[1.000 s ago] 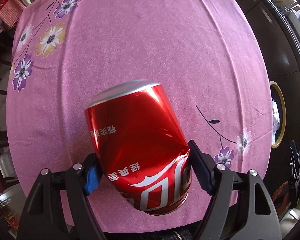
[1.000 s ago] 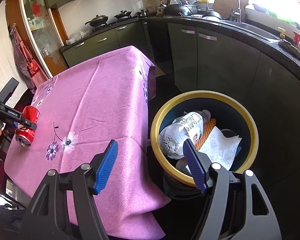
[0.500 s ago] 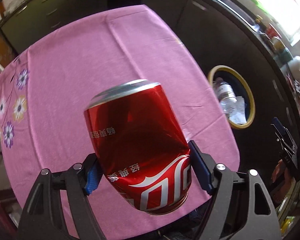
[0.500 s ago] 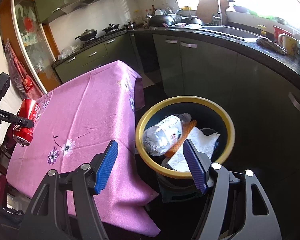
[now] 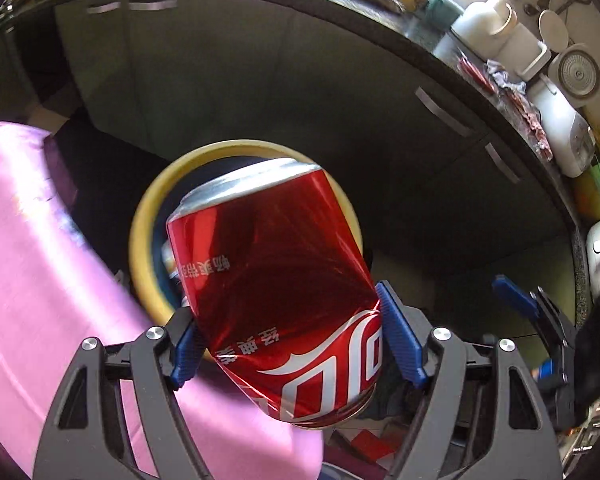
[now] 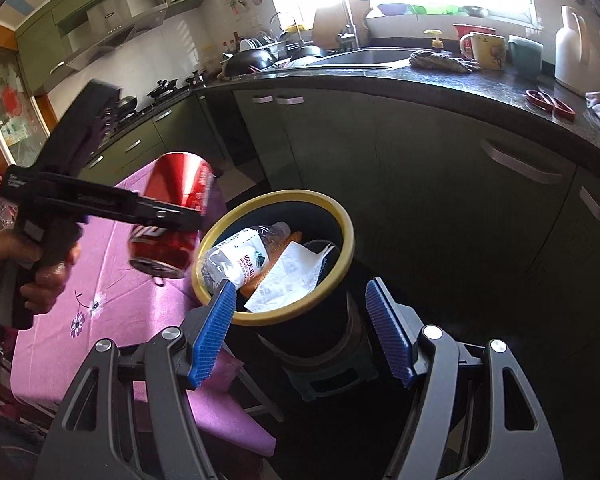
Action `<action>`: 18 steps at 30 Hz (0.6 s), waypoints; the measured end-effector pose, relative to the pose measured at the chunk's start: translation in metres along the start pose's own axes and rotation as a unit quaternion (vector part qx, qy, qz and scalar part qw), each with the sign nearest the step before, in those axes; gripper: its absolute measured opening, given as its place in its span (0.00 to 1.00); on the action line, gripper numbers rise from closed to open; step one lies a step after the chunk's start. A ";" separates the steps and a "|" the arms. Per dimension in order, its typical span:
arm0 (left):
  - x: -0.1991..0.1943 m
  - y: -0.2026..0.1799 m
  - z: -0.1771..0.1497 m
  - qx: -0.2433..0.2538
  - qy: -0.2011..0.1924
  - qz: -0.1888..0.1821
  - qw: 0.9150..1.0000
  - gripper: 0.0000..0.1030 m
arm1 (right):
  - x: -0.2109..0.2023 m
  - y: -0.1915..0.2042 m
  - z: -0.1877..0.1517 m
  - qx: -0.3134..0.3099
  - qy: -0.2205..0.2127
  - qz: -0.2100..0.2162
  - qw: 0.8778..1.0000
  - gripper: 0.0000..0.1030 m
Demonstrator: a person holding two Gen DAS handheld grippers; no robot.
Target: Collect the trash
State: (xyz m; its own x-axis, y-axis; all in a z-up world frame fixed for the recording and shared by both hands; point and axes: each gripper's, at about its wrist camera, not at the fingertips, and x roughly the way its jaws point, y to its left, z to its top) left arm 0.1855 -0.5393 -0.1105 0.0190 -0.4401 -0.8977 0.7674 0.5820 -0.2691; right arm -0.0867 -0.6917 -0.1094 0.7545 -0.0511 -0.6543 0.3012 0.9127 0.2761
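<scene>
Carrying the can [image 5: 276,292] in my left gripper [image 5: 288,344], I have it clenched between both pads, which dent its red wall near the base. In the right wrist view the can [image 6: 172,216] hangs above the edge of the pink-clothed surface [image 6: 112,296], just beside the yellow rim of the bin [image 6: 342,216] and not yet over the opening. Its long axis is tilted, base down and toward my hand, silver top pointing up and away, toward the bin. The bin lies ahead of the left gripper and slightly below; seen along the fingers, its rim [image 5: 140,240] frames the can's top. My judgement is that the release point is a short reach forward, past the near rim.

My right gripper [image 6: 300,332] is released and holds nothing, its jaws wide apart, hovering near the bin's front side. It is the nearer one to the bin but has no part in this drop.

Inside the bin lie a plastic bottle [image 6: 240,258] and a paper sheet [image 6: 292,276], leaving room. A dark counter [image 6: 480,92] with cabinets curves behind. Nothing stands between can and opening except the near rim itself.
</scene>
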 end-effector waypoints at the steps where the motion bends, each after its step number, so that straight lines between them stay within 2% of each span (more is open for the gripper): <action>1: 0.013 -0.003 0.009 -0.001 0.005 0.005 1.000 0.71 | -0.001 -0.004 -0.001 0.003 0.000 -0.001 1.000 0.65; 4: 0.044 -0.002 0.018 -0.011 0.025 0.024 0.999 0.71 | -0.002 -0.012 -0.003 0.009 0.001 0.000 1.000 0.65; 9: 0.082 0.010 0.026 -0.035 0.057 0.027 0.997 0.71 | 0.004 -0.014 -0.003 0.014 0.005 0.005 1.000 0.68; 12: 0.074 0.010 0.020 -0.024 0.039 0.034 0.998 0.71 | 0.003 -0.008 -0.003 0.008 0.004 0.013 1.000 0.68; 14: 0.060 0.011 0.011 -0.024 0.030 0.026 0.999 0.77 | 0.003 -0.001 -0.002 0.002 0.003 0.019 1.000 0.68; 15: 0.050 0.011 0.005 -0.023 0.020 0.021 0.999 0.85 | 0.002 0.002 -0.002 -0.001 0.004 0.021 1.000 0.68; 16: 0.040 0.012 -0.001 -0.019 0.010 0.021 1.000 0.88 | 0.002 0.006 -0.002 -0.004 0.003 0.022 1.000 0.68; 18: 0.030 0.013 -0.005 -0.007 -0.006 0.024 1.000 0.90 | 0.002 0.015 0.000 -0.008 0.003 0.025 1.000 0.68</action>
State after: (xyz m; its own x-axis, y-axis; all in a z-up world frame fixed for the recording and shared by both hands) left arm 0.1929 -0.5418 -0.1428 0.0633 -0.4205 -0.9051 0.7565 0.6118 -0.2313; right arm -0.0810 -0.6784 -0.1072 0.7650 -0.0026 -0.6440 0.2530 0.9208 0.2969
